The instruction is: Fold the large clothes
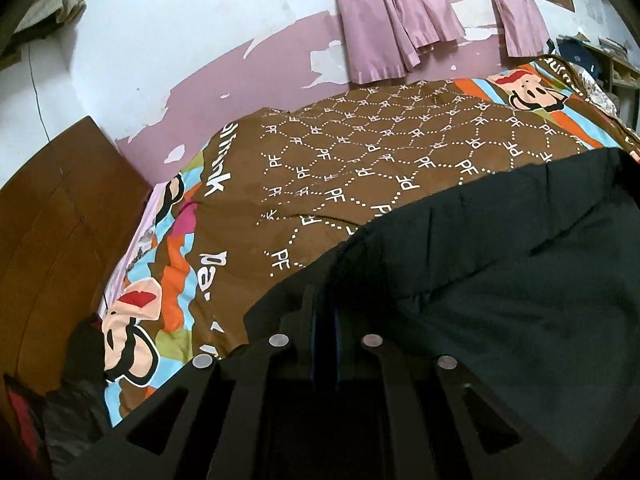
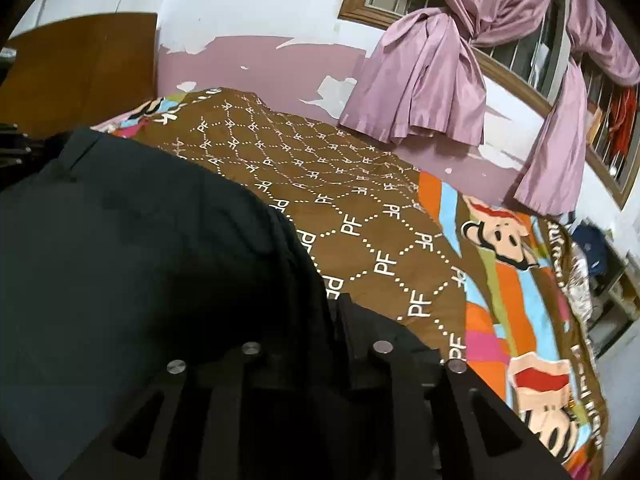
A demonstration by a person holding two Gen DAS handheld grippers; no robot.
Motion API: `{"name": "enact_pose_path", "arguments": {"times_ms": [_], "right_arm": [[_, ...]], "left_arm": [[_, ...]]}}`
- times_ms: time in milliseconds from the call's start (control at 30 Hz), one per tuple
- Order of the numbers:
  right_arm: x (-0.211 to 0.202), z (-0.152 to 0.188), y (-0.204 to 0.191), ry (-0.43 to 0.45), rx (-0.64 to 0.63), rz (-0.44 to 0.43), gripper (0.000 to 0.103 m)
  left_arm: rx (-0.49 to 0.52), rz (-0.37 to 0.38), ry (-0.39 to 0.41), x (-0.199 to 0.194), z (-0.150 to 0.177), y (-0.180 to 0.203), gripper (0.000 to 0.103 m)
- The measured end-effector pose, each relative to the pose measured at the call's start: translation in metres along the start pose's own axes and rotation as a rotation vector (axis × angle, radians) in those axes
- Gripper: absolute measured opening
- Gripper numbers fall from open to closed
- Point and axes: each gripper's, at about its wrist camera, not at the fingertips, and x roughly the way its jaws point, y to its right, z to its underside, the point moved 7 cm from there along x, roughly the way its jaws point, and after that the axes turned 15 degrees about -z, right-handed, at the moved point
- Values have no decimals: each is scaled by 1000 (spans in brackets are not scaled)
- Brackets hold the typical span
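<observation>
Left wrist view. Left gripper (image 1: pixel 324 312) nearest the lens, fingers drawn close together and clamped on an edge of the dark garment (image 1: pixel 500 280). Garment spread to the right of the fingers, lifted off the bed (image 1: pixel 360 152) at the held edge, its far border draped over the brown patterned quilt. Wooden headboard (image 1: pixel 52 232) at left; pink curtain (image 1: pixel 392 20) hanging on the peeling wall beyond.

Right wrist view. Right gripper (image 2: pixel 340 320) low in frame, fingers narrow, apparently pinching a dark fold of the same garment (image 2: pixel 140 260); black on black here, so the exact contact hard to confirm. Bulk of the cloth bunched to the left, raised above the quilt (image 2: pixel 360 208). Curtain (image 2: pixel 432 92) and barred window (image 2: pixel 520 52) behind; a shelf with clutter (image 2: pixel 600 264) at far right.

Progress, as judged. Early stage: garment gripped at two points along one edge, held up, not yet laid flat. No finished fold visible. Remaining: spreading, folding over, squaring, setting down.
</observation>
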Motion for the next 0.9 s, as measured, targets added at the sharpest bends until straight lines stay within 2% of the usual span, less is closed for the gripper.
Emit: {"name": "enact_pose_path", "arguments": {"times_ms": [67,133,200,300,400,533,700,900], "right_arm": [[-2,1,3,15,17,-5,34],[-5,0,4,35,32,-6,57],[-9,-1,4,47,48,-29,59],[-16,-1,0,52,65,-73,66],[-32,-1,-3,92,91,-104,84],[-56,0,-8,150,167,-164,90],[-78,10,-18,207,292,-249,97],[-83,25,-44,203,331,-312,100]], "left_arm": [[4,6,13,-2,-1,1,11],[3,22,19,-4,-1,2,25],[-10,34,33,-7,-2,2,54],[-10,23,85,-17,-6,3,70],[2,6,114,-23,-8,5,76],[-36,30,117,-31,-3,1,80],[-116,111,122,-53,10,-5,82],[-192,218,99,-78,29,-7,88]]}}
